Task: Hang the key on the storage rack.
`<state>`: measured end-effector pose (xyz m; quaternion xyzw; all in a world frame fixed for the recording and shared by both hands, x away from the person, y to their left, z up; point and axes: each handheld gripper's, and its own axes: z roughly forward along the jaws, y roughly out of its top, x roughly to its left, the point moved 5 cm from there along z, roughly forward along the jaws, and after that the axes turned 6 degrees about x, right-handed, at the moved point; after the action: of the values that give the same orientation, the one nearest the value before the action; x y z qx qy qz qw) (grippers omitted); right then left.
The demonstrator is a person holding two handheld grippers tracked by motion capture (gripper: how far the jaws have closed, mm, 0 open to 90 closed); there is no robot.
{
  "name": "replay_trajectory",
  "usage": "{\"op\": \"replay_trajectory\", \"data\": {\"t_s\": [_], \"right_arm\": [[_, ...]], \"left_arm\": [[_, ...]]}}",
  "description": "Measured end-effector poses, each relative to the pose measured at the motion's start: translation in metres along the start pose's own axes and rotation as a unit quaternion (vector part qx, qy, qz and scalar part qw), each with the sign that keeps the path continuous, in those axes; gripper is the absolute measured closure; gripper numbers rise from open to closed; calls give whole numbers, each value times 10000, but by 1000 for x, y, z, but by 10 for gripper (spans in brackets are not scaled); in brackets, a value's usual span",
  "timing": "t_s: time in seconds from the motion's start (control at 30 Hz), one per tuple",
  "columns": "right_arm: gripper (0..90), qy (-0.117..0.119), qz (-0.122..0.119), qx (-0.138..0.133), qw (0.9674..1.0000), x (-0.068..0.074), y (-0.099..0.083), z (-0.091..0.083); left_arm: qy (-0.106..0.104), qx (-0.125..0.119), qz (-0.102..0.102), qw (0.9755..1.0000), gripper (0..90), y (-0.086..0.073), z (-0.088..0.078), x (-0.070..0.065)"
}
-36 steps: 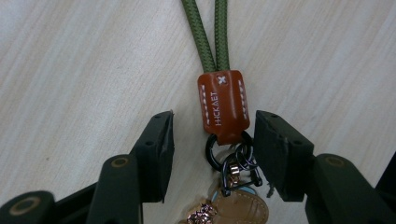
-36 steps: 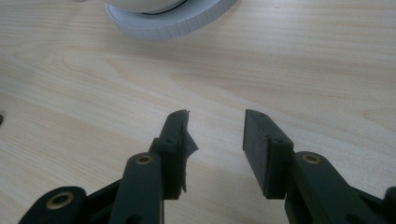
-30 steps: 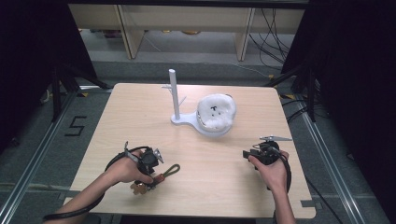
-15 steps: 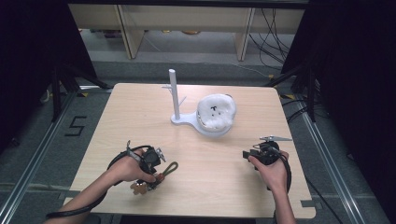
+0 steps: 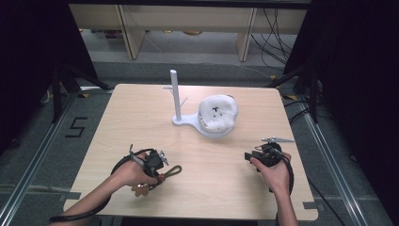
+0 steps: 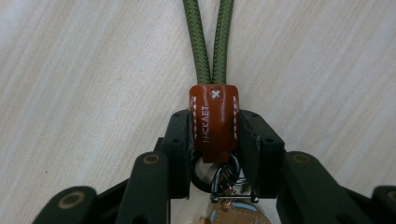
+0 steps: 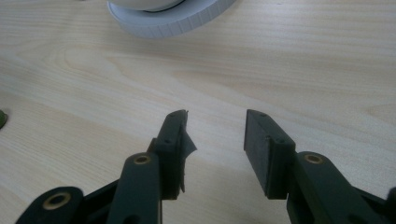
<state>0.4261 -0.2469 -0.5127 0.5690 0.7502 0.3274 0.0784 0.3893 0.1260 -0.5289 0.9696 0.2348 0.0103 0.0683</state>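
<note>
A keychain lies at the front left of the table: a green cord loop point(image 5: 173, 171), a brown leather tab point(image 6: 214, 121), metal rings and a tan charm point(image 5: 139, 190). My left gripper point(image 5: 159, 168) rests low on the table, shut on the leather tab, as the left gripper view point(image 6: 215, 128) shows. The cord point(image 6: 208, 42) runs straight out ahead of the jaws, and the charm point(image 6: 236, 217) lies under them. My right gripper point(image 5: 248, 156) is at the front right, pointing left. Its jaws point(image 7: 215, 128) stand open over bare wood with nothing between them.
A white stand with an upright post point(image 5: 175, 94) is at the table's centre back. Its round dish base point(image 7: 177, 25) carries a white fluffy object point(image 5: 216, 113). Bare wood lies between the two hands. The table's front edge is close behind both.
My left hand and gripper have shifted very slightly to the right with the keychain. The right gripper has stayed where it was.
</note>
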Motion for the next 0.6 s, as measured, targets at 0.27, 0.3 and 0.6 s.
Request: {"op": "replay_trajectory", "data": {"t_s": [0.27,0.3,0.6], "right_arm": [[598,13,122,45,9999,2,-1,2],[598,27,34,-19,10000,1,0,2],[598,3,36,-32,10000,-1,0,0]], "left_arm": [[19,-295,-167,9994,676,-4,1,-2],[17,-303,-158,9994,677,-4,1,-2],[-174,-891,-457,9948,683,-13,-3,-2]]}}
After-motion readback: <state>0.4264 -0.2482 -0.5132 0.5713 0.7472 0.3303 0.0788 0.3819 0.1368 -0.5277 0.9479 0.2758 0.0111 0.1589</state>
